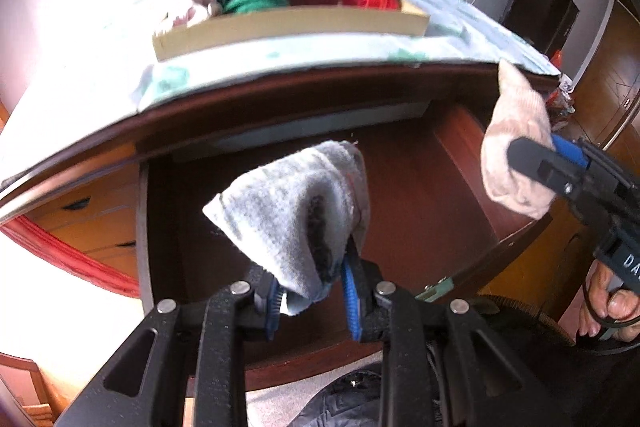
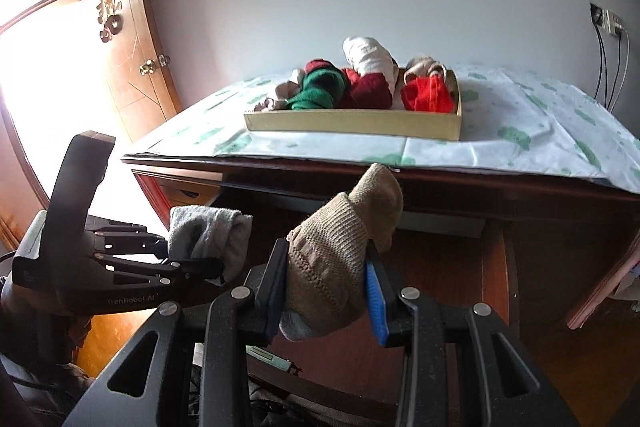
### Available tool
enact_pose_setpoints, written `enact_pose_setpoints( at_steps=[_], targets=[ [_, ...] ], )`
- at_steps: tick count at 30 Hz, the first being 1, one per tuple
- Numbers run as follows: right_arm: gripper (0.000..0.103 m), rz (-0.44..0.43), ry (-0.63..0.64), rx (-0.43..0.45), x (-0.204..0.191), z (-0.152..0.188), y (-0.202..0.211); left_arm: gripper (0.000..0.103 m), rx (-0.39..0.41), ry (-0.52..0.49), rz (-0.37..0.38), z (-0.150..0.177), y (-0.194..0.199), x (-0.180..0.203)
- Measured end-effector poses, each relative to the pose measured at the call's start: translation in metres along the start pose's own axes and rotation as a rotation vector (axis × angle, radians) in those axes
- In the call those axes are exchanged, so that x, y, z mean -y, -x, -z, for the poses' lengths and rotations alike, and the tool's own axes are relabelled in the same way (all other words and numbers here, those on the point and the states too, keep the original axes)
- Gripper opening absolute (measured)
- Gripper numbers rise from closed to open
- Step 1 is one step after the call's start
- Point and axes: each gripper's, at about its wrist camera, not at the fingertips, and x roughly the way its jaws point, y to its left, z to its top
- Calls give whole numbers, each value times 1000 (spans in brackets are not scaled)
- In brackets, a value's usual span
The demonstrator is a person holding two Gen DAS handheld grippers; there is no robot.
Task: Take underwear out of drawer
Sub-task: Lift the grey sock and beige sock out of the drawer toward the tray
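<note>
Grey fuzzy knit bundle (image 1: 292,211); tan ribbed knit bundle (image 2: 340,247); glossy reddish wooden drawer (image 1: 420,195); matt cardboard tray (image 2: 352,125) on printed cloth (image 2: 520,135).

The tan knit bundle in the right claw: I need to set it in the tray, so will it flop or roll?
The tan knit bundle bulges softly between the right claw pads, so probably squashy and light. Its loose upper end may sag. Rolling looks unlikely.

Both tools were matte black. The left gripper (image 1: 312,301) had angular cut-out linkage arms, round silver pivot screws and ribbed blue pads; so did the right gripper (image 2: 326,287). White lettering marked each housing, only partly readable. A black loop crossed the fingers (image 1: 618,307) of the right hand.
</note>
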Motion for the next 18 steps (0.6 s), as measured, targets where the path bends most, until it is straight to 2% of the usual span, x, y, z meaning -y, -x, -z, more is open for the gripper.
enact_pose_setpoints(
  at_steps=[11,18],
  targets=[
    [37,4,8,79,-5,-19,17,24,97,-21,1,-27,24,5],
    [38,16,18,120,-7,-31,21,24,172,-18,-32,-41,33,6]
  ],
)
